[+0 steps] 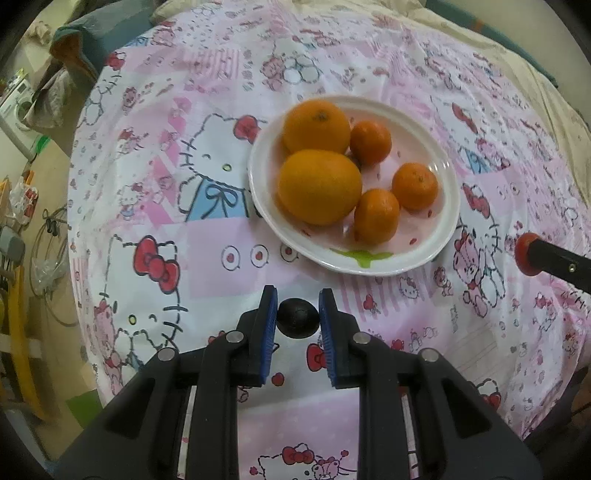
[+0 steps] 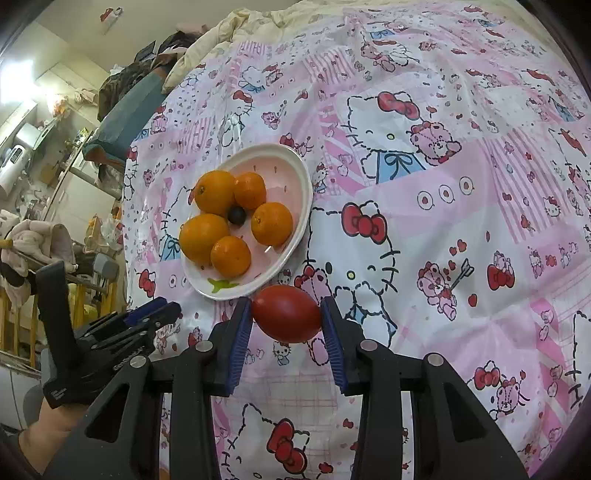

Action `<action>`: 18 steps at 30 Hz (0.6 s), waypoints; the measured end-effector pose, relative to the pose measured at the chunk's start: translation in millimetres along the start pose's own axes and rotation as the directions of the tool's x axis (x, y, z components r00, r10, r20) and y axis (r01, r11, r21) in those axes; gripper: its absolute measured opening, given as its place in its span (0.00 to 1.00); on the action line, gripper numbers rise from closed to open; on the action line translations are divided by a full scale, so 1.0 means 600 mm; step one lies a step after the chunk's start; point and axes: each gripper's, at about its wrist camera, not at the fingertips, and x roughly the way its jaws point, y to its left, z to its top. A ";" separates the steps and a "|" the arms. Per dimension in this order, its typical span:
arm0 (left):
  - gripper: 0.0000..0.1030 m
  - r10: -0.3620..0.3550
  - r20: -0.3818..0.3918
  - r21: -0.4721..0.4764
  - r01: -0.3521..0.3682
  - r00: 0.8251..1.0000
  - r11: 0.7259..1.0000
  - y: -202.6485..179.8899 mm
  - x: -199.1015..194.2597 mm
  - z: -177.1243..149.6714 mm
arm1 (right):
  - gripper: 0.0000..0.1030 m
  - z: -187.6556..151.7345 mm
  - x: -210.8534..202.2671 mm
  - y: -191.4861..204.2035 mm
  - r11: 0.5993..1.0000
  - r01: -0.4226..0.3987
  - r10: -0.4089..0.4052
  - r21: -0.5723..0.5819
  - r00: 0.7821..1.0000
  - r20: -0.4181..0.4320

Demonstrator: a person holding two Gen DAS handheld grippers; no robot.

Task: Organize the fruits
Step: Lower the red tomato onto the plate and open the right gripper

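Observation:
A white plate [image 1: 441,229] on the Hello Kitty cloth holds several oranges and tangerines [image 1: 319,186]; in the right wrist view the plate [image 2: 295,173] also holds a small dark fruit [image 2: 236,215] among them. My left gripper [image 1: 297,314] is shut on a small dark round fruit [image 1: 297,319], just in front of the plate. My right gripper [image 2: 286,314] is shut on a red tomato [image 2: 286,314], close to the plate's near rim. The tomato also shows at the right edge of the left wrist view [image 1: 526,254]. The left gripper shows at lower left of the right wrist view [image 2: 147,314].
The pink patterned cloth [image 2: 443,221] covers a bed-like surface. A cream quilt [image 2: 229,33] and a blue pillow [image 2: 125,114] lie at the far edge. Cluttered shelves, a chair and clothes stand off the left side [image 2: 37,236].

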 end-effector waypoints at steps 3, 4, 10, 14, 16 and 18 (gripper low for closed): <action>0.19 -0.014 0.016 -0.016 0.014 1.000 1.000 0.005 -0.011 0.002 | 0.38 0.004 0.001 0.003 1.000 -0.007 0.007 0.001 1.000 0.007; 0.19 -0.019 0.023 -0.023 0.019 1.000 1.000 0.007 -0.016 0.003 | 0.38 0.006 0.003 0.004 1.000 -0.011 0.011 0.001 1.000 0.009; 0.19 -0.045 0.057 -0.043 0.047 0.997 0.998 0.008 -0.034 0.012 | 0.39 0.022 0.028 0.017 1.000 -0.020 0.020 -0.002 1.000 0.005; 0.19 -0.061 0.063 -0.047 0.064 0.996 0.997 0.010 -0.039 0.015 | 0.39 0.034 0.054 0.026 1.000 -0.020 0.020 0.003 1.000 -0.009; 0.19 -0.060 0.065 -0.045 0.063 0.996 0.997 0.012 -0.041 0.015 | 0.39 0.040 0.068 0.031 1.000 -0.018 0.018 0.000 1.000 -0.021; 0.19 -0.062 0.066 -0.048 0.065 0.996 0.997 0.013 -0.041 0.015 | 0.39 0.043 0.083 0.036 1.000 -0.009 0.009 -0.005 0.999 -0.035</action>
